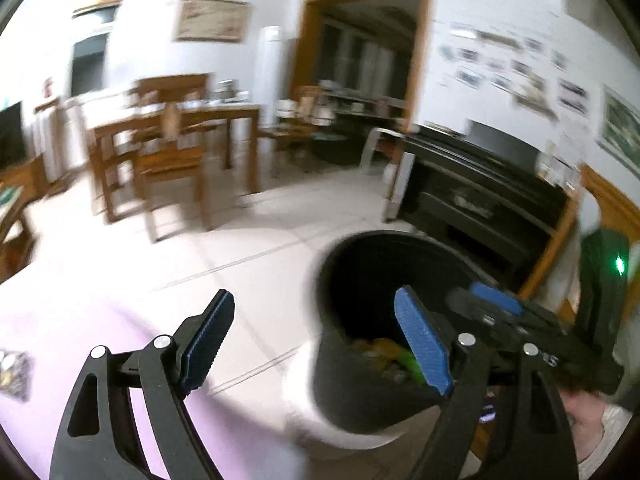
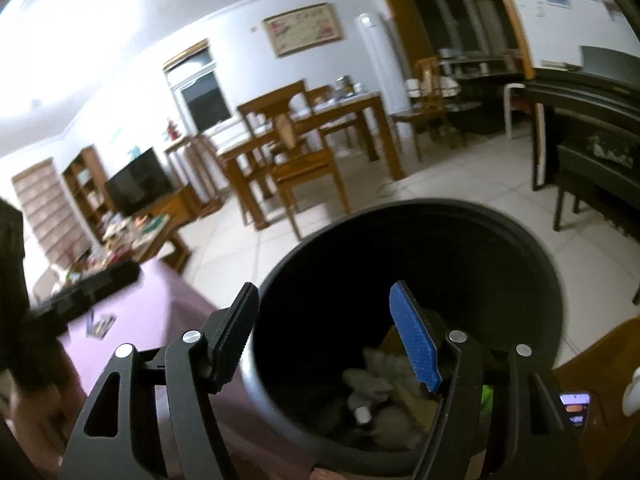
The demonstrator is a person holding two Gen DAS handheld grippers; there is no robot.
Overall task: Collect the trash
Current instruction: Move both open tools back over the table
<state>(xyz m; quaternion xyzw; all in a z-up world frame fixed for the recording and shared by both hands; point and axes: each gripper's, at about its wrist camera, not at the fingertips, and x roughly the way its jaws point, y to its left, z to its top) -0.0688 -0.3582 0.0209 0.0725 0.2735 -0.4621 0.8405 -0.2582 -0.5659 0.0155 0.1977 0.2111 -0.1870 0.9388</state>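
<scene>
Jaws of both my left gripper (image 1: pixel 316 336) and right gripper (image 2: pixel 326 338) stand released, empty; trash already lies in the black bin (image 2: pixel 400 216) at lower centre, more may remain.

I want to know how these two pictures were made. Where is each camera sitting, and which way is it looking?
Left wrist view: sits on the left gripper, looking past its open jaws at the black bin, floor and dining table; the right gripper and a hand show.
Right wrist view: sits on the right gripper, looking down into the black bin; the left gripper shows at left.
Both share the bin and dining table.
</scene>
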